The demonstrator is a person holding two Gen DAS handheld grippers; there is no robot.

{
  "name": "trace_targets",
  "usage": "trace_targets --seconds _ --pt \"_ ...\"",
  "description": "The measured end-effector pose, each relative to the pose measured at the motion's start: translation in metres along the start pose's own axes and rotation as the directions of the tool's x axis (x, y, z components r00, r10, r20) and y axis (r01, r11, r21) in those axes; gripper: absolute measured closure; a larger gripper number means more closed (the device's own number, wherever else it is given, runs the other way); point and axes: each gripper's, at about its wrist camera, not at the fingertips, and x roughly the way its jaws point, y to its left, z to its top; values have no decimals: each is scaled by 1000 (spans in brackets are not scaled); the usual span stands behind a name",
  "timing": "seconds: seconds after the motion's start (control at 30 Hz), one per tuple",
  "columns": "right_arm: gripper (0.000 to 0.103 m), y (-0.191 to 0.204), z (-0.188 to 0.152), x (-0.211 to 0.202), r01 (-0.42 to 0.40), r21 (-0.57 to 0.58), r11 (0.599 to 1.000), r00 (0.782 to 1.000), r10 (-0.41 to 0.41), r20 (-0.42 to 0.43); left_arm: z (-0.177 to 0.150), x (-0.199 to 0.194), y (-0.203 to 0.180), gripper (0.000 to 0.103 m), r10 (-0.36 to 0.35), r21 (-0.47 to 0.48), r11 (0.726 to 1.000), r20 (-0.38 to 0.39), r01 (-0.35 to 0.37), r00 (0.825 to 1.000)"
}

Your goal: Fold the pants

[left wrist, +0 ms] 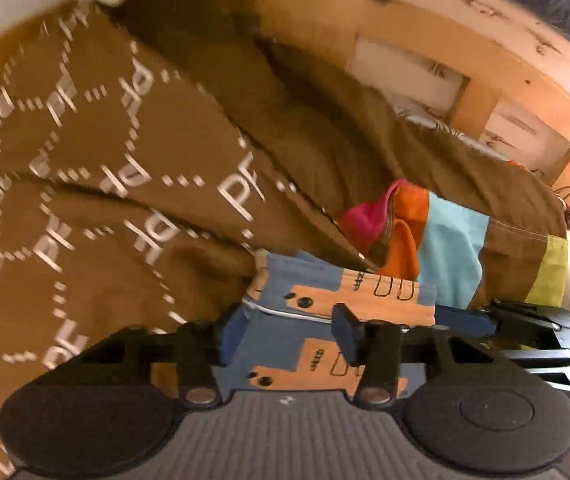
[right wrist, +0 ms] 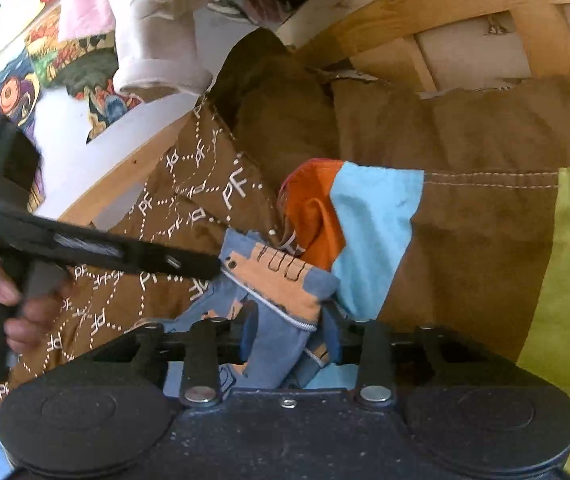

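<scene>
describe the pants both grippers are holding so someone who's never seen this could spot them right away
Start from the big brown blanket with white "PF" lettering. In front of it, at its orange and light blue patches, lie the pants, with the left gripper and right gripper both around them. They alone are blue cloth printed with tan blocks outlined in black.

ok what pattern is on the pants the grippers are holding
The pants are blue with orange-peach blocky shapes outlined in black, clearest in the left wrist view.
</scene>
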Motion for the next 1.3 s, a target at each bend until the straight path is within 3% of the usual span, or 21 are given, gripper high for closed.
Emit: trace_targets --seconds 0.07,0.13,0.27,0.5,0.6,0.63,0.67,0.73,0.77,0.87,0.97,1.03,1.13,1.23,1.3 --pt "88 -2 0 1 21 8 1000 1000 -21 3 1 5 3 76 -23 -55 998 -6 22 1000" --pt "92 -4 0 0 25 20 999 1000 -25 0 2 10 4 91 -4 -85 996 -11 3 1000" --pt "96 3 -3 -11 25 -19 999 1000 -25 4 2 7 -8 96 20 -40 999 -4 -20 1000" --pt "97 4 -6 -24 59 -27 998 998 -59 -13 6 10 -38 95 55 50 997 0 -55 998" --pt "93 -3 -8 -17 92 -4 996 994 -92 -63 9 10 -35 85 67 41 997 -8 -66 998" --pt "87 -3 -8 -17 107 -7 994 993 -108 -57 8 7 -31 80 62 20 998 -2 -62 998" --pt "82 -2 -7 -19 115 -19 993 992 -116 -40 6 1 -27 70 57 -4 998 12 -57 998" --pt "81 6 -6 -24 138 -84 987 990 -138 11 0 -16 -18 48 68 -40 997 60 -66 996" --pt "75 12 -6 -27 154 -129 980 988 -150 37 -6 -28 -14 44 93 -47 995 88 -90 992" --pt "57 31 -10 -31 180 -269 946 981 -154 117 -35 -65 -3 44 200 -105 976 118 -189 973" --pt "55 51 -18 -30 192 -422 886 978 -137 157 -82 -92 1 44 256 -207 952 135 -225 957" --pt "51 60 -24 -26 175 -495 851 983 -128 129 -126 -108 2 44 280 -279 931 125 -237 952" --pt "46 66 -34 -11 132 -562 817 989 -145 23 -179 -106 0 46 328 -317 898 22 -304 944" --pt "42 67 -44 1 161 -622 767 972 -233 -36 -227 -105 1 44 364 -338 865 -88 -372 927" --pt "40 65 -43 3 201 -626 753 958 -284 -34 -255 -127 9 42 363 -395 844 -78 -363 929"
